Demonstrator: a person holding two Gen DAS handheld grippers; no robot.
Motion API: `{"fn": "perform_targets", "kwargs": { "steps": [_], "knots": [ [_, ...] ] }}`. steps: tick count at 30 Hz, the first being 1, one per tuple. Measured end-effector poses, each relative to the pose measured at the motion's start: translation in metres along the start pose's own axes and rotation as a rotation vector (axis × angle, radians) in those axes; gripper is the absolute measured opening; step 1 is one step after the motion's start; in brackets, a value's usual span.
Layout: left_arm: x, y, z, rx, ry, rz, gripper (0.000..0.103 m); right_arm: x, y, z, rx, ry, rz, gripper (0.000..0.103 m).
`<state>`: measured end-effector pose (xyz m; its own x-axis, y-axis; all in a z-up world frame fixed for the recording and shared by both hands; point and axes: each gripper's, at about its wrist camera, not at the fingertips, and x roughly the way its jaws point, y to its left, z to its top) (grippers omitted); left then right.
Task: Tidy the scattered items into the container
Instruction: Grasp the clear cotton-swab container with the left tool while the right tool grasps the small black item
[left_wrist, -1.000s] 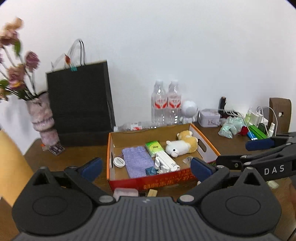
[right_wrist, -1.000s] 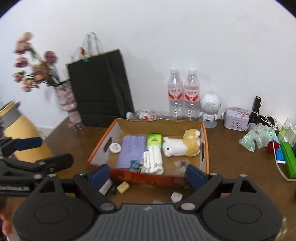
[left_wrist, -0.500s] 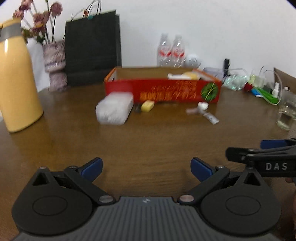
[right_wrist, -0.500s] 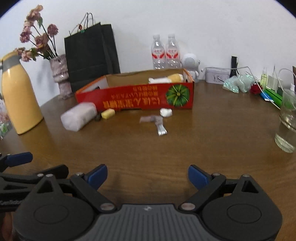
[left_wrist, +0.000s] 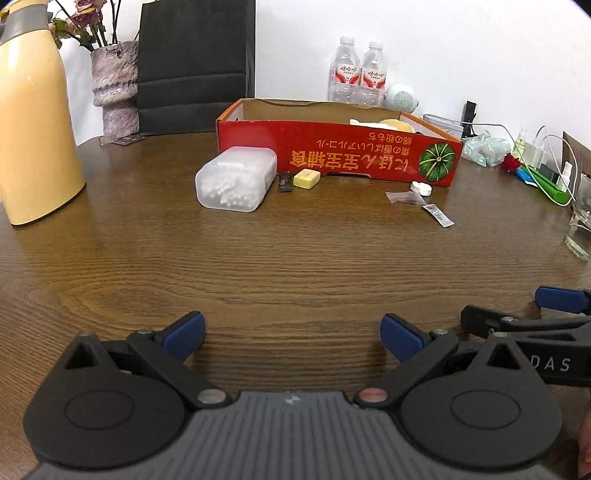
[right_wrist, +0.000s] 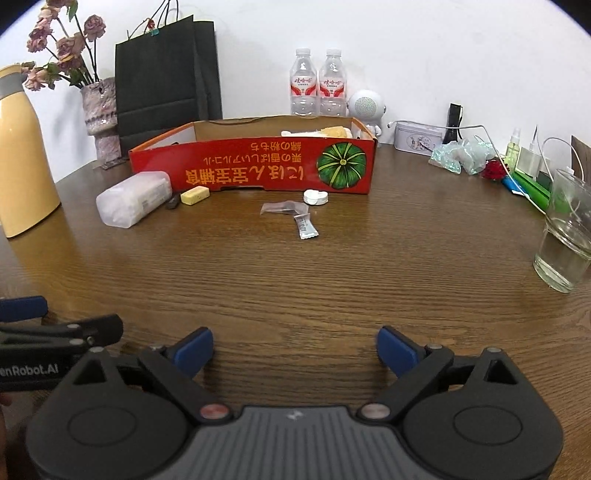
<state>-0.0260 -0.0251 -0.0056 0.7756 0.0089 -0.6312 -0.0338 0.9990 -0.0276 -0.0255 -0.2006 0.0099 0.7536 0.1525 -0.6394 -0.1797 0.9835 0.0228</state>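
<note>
Both the left gripper (left_wrist: 291, 330) and right gripper (right_wrist: 294, 345) sit low, wide open, empty. The scattered items lie ahead against the red cardboard box (right_wrist: 258, 166): cotton-swab case (left_wrist: 236, 178) nearer the left, long axis pointing boxward; sachet (right_wrist: 306, 226), probably candy, nearer the right. Bare table (right_wrist: 295, 280) between.
</note>
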Motion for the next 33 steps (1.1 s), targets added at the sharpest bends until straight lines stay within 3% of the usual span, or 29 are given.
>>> {"fn": "perform_targets", "kwargs": {
  "steps": [3,6,7,10,12,13,14,16,17,19,23,26,28,30,33],
  "knots": [
    [-0.005,0.014,0.016,-0.012,-0.078,0.003,0.103,0.0,-0.001,0.0,0.002,0.006,0.011,0.102],
    [-0.004,0.043,0.06,-0.067,-0.194,0.035,0.103,0.002,0.001,0.001,-0.022,0.016,0.029,0.103],
    [0.006,0.05,0.079,-0.057,-0.211,0.013,0.103,0.003,0.003,0.001,-0.035,0.018,0.04,0.103],
    [0.058,0.05,0.116,0.079,-0.133,-0.029,0.102,0.006,0.009,0.003,-0.075,0.02,0.089,0.103],
    [0.091,0.046,0.122,0.137,-0.082,-0.013,0.102,0.008,0.012,0.006,-0.091,0.021,0.109,0.103],
    [0.103,0.046,0.121,0.146,-0.061,-0.017,0.095,0.01,0.013,0.008,-0.092,0.02,0.113,0.102],
    [0.112,0.047,0.119,0.129,-0.041,-0.016,0.091,0.011,0.013,0.01,-0.091,0.017,0.115,0.096],
    [0.125,0.055,0.117,0.052,0.027,-0.038,0.071,0.016,0.014,0.02,-0.105,0.016,0.121,0.086],
    [0.126,0.059,0.117,0.018,0.023,-0.041,0.067,0.019,0.014,0.027,-0.115,0.017,0.127,0.083],
    [0.124,0.067,0.117,-0.023,0.021,-0.022,0.066,0.026,0.017,0.048,-0.143,-0.004,0.143,0.08],
    [0.113,0.085,0.115,-0.062,0.037,0.005,0.066,0.051,0.041,0.101,-0.221,-0.075,0.236,0.054],
    [0.091,0.103,0.11,-0.043,-0.023,0.077,0.066,0.081,0.067,0.131,-0.237,-0.055,0.355,0.042],
    [0.078,0.113,0.108,-0.039,-0.07,0.133,0.066,0.105,0.09,0.144,-0.252,-0.017,0.392,0.041],
    [0.073,0.123,0.11,-0.075,-0.088,0.159,0.066,0.124,0.11,0.151,-0.297,-0.005,0.371,0.037],
    [0.073,0.135,0.11,-0.178,-0.077,0.144,0.067,0.15,0.13,0.152,-0.334,0.016,0.271,0.032]
  ]
}}
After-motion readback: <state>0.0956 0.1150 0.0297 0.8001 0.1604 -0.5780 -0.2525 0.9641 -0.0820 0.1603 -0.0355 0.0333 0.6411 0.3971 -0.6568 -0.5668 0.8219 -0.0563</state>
